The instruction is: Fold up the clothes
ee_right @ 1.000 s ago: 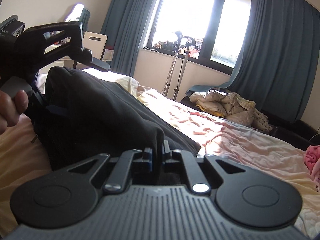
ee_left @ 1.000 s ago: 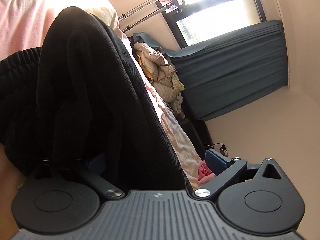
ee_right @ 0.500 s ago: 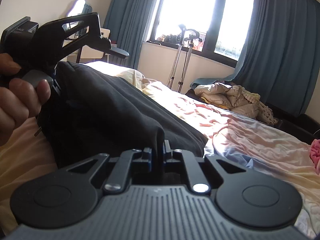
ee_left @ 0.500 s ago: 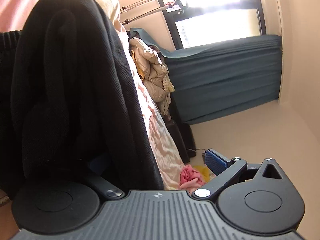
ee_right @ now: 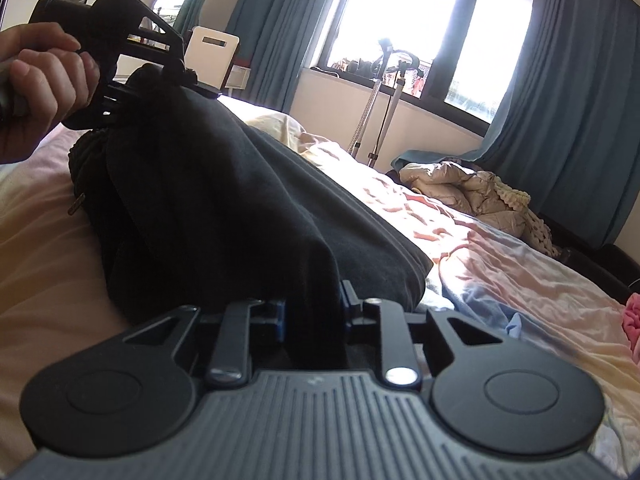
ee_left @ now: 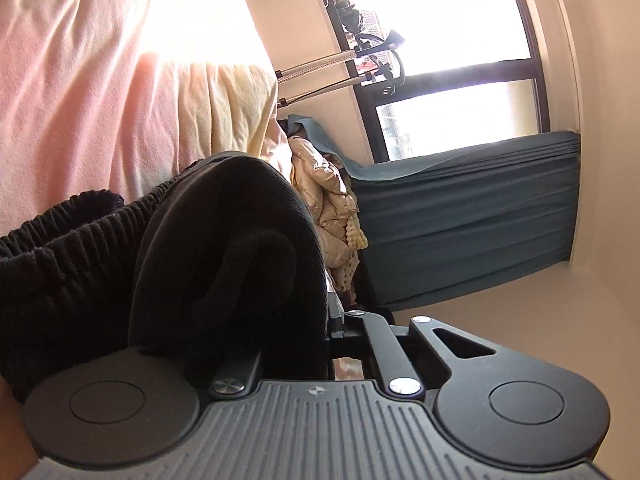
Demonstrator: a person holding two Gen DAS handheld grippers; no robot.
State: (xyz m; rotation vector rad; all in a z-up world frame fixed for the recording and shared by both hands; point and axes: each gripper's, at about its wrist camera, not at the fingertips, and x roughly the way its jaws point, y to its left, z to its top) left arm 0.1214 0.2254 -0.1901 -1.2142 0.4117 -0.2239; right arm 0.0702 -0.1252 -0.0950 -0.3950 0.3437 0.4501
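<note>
since a second ago the black garment (ee_right: 224, 216) is sinking lower onto the bed (ee_right: 500, 248), and the left gripper (ee_right: 132, 80) is drawing its two sides in on the cloth, where they were spread wide before.

ahead of both claws the bed's pink sheet is lying rumpled and sunlit, running bare to the right of the right gripper (ee_right: 312, 312). beyond it teal curtains (ee_right: 568, 128) are hanging beside the bright window (ee_right: 404, 12), a beige padded jacket (ee_right: 460, 188) is slumping at the bed's far side, and two metal crutches (ee_right: 376, 116) are leaning under the sill. a pink cloth (ee_right: 632, 316) is peeking in far right.

the garment is lying as a long dark ridge between the claws, its ribbed waistband (ee_left: 60, 256) at the left one. the right gripper's sides are standing slightly apart with a fold of the garment pinched between them; the left gripper (ee_left: 326, 320) is clamping the other end.
</note>
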